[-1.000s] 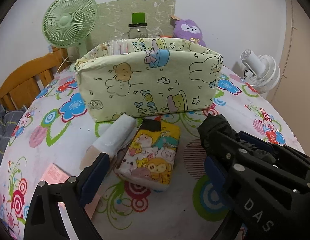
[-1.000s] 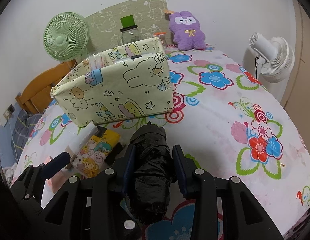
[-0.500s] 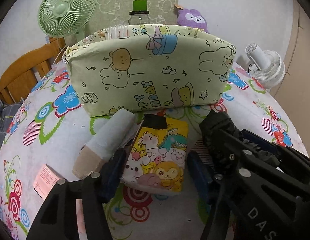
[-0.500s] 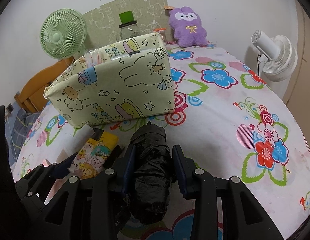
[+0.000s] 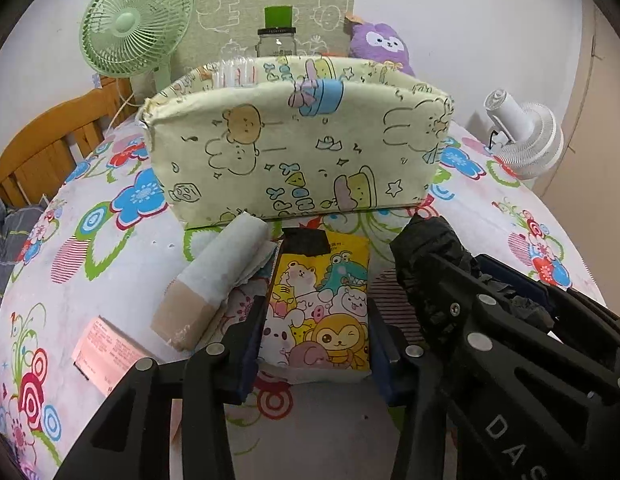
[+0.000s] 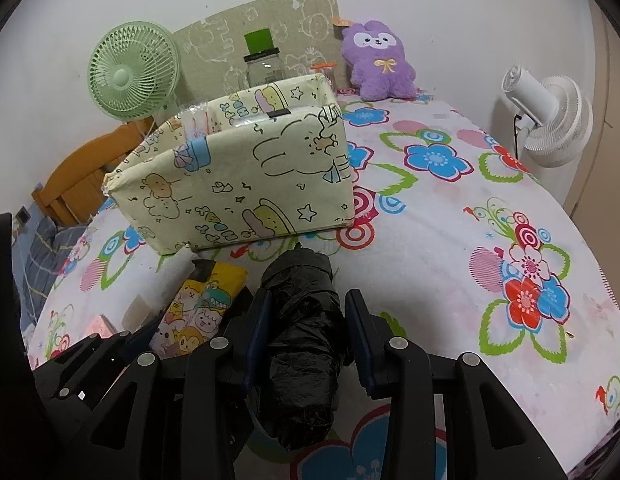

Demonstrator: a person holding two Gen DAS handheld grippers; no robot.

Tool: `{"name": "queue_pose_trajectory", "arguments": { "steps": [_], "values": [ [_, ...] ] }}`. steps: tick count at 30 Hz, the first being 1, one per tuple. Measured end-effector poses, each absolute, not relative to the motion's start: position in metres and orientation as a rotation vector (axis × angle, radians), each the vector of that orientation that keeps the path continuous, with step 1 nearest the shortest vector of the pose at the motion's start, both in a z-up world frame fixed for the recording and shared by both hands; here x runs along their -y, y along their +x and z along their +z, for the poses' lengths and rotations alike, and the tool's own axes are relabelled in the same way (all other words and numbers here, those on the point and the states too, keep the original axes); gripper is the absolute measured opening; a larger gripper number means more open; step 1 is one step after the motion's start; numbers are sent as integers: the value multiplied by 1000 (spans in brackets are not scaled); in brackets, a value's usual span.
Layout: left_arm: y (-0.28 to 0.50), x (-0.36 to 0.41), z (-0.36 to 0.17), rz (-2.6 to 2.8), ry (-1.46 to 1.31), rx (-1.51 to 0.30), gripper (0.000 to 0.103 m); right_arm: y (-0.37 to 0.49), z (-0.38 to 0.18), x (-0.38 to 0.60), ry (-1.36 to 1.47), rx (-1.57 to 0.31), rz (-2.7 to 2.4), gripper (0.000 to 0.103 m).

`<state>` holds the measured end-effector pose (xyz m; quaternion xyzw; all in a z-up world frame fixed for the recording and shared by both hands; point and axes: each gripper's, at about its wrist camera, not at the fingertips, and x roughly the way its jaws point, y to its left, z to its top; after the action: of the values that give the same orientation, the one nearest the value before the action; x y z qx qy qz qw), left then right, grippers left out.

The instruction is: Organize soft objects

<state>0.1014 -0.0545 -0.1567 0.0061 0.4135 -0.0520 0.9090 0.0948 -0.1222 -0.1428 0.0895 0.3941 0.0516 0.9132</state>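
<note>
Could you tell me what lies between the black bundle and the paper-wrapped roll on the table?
The cartoon-animal tissue pack, with the left gripper closing around it, seen in the left wrist view.

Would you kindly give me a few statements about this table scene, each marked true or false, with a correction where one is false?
1. The right gripper holds a black bundle. True.
2. The cartoon tissue pack already sits inside the fabric storage box. False: it lies on the table in front of the box, between the closing jaws of the left gripper.
3. A purple plush toy stands against the wall behind the box. True.
4. The green fan is to the right of the box. False: it is to the left; the white fan is on the right.
5. A white roll lies beside the tissue pack. True.
</note>
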Motion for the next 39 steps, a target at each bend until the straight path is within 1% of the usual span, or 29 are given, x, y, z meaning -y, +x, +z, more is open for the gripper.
{"name": "queue_pose_trajectory", "arguments": {
  "steps": [15, 39],
  "values": [
    [74, 52, -130, -111, 5, -774, 46, 67, -116, 122, 186, -742, 102, 42],
    [37, 46, -62, -108, 4, -642, 46, 33, -46, 117, 175, -621, 90, 42]
  ]
}}
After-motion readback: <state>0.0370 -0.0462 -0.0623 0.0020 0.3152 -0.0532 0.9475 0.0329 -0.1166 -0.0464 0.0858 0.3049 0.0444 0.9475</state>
